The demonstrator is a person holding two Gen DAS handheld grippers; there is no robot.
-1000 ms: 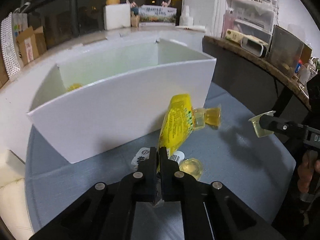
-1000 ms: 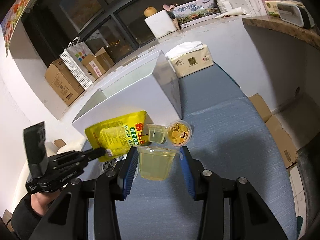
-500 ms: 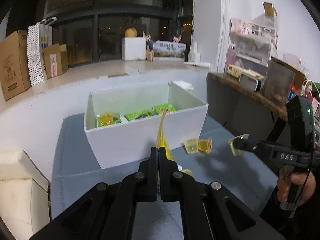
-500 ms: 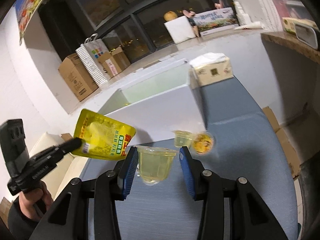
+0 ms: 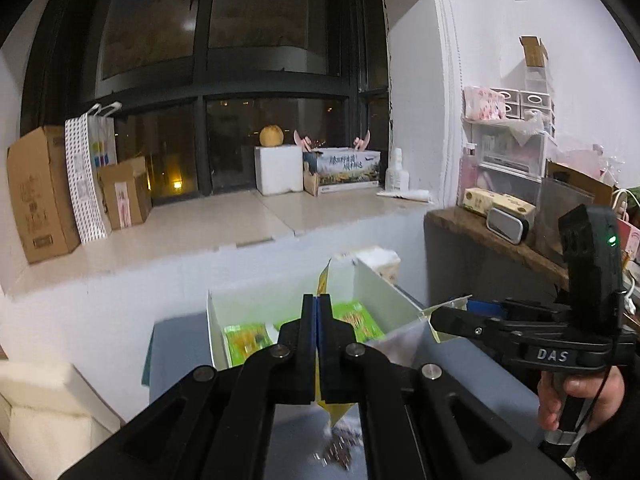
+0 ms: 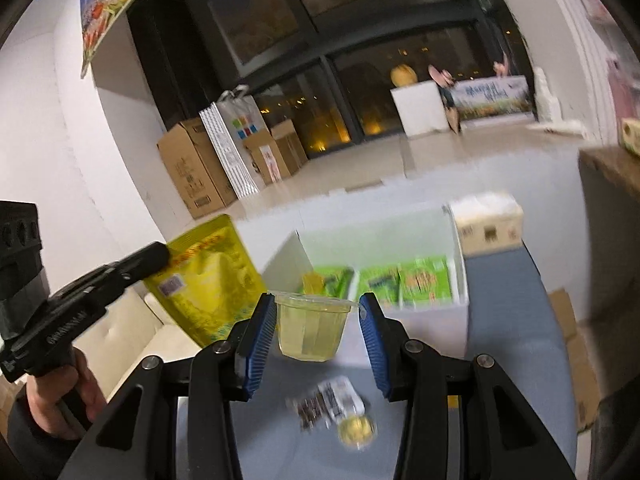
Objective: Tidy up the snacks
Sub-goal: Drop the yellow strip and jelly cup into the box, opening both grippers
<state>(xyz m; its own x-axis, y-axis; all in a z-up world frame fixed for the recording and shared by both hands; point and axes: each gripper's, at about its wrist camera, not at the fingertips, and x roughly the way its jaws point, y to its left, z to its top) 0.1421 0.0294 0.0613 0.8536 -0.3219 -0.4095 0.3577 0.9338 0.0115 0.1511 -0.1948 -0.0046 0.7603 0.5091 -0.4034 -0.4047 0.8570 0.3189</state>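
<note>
Snacks: green packets (image 6: 424,280) already in the white box (image 6: 458,248). Your left gripper (image 5: 318,312) pinches the yellow foil pouch (image 6: 208,276), right gripper (image 6: 318,320) clamps the clear jelly cup (image 6: 312,328). Both still to drop in, plus small packet (image 6: 328,400) & cup on table.

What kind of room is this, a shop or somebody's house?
Most likely a room in somebody's home, used partly for storage. Cardboard boxes and a paper bag stand on a wide window ledge, and a cluttered shelf holds drawers.

Across my window ledge (image 5: 224,232) stand cardboard boxes (image 5: 38,192), a dotted paper bag (image 5: 86,180) and a white foam box (image 5: 279,169) topped by a round fruit (image 5: 271,135).
</note>
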